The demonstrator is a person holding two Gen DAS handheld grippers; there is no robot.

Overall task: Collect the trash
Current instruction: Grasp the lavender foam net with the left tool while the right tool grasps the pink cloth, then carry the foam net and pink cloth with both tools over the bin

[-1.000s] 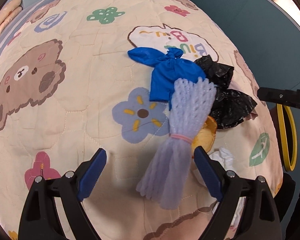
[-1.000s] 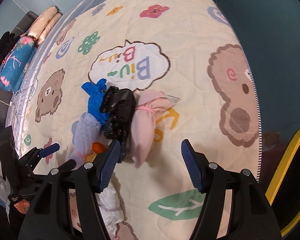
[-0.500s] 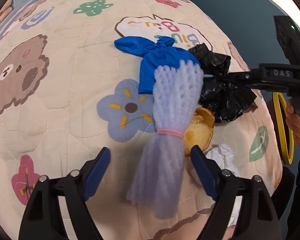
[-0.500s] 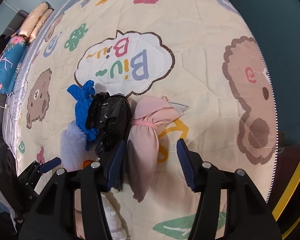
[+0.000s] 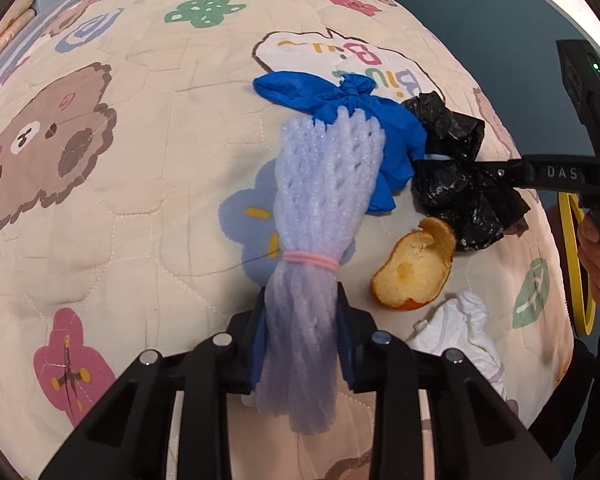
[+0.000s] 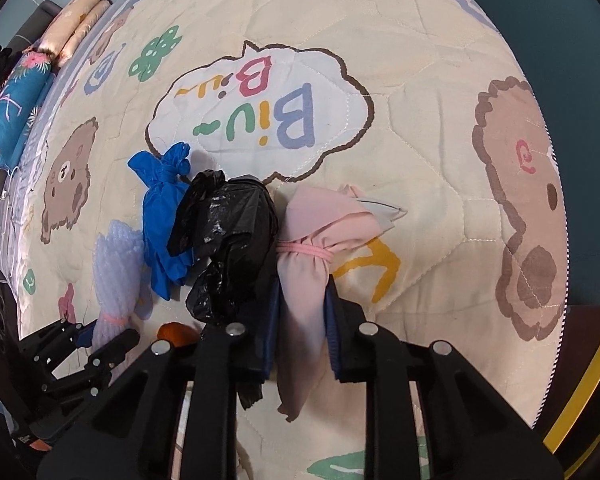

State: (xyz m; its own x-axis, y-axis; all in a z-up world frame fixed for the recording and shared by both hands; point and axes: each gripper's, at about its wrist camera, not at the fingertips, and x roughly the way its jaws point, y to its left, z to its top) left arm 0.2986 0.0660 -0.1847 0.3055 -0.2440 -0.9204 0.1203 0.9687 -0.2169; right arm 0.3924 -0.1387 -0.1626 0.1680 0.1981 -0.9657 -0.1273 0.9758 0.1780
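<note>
1. Foam fruit net point(image 5: 320, 196), pale lilac, bunched with a pink elastic, lies on the cartoon quilt point(image 5: 140, 208). Left gripper point(image 5: 302, 344) is closing on its tail just below the elastic; pads already squeeze the foam.
2. Pink cloth bundle point(image 6: 316, 248), also tied with a pink elastic, sits just right of the black plastic bag point(image 6: 228, 240). Right gripper point(image 6: 302, 340) is closing on its lower end; fabric is pinched between the pads.
3. Handling: both are very light, soft and compressible, with nothing to break. The foam grips well; the thin cloth could slide, so I'd hold close to the elastic where it's thickest.
4. Remaining trash: knotted blue glove point(image 5: 352, 120) partly under the net's top, black bag touching it, orange peel point(image 5: 414, 268) and crumpled white tissue point(image 5: 460, 336) near the left gripper.
5. Risk, my guess: the net's top drags the glove on lift.
6. No bin visible in either view.
</note>
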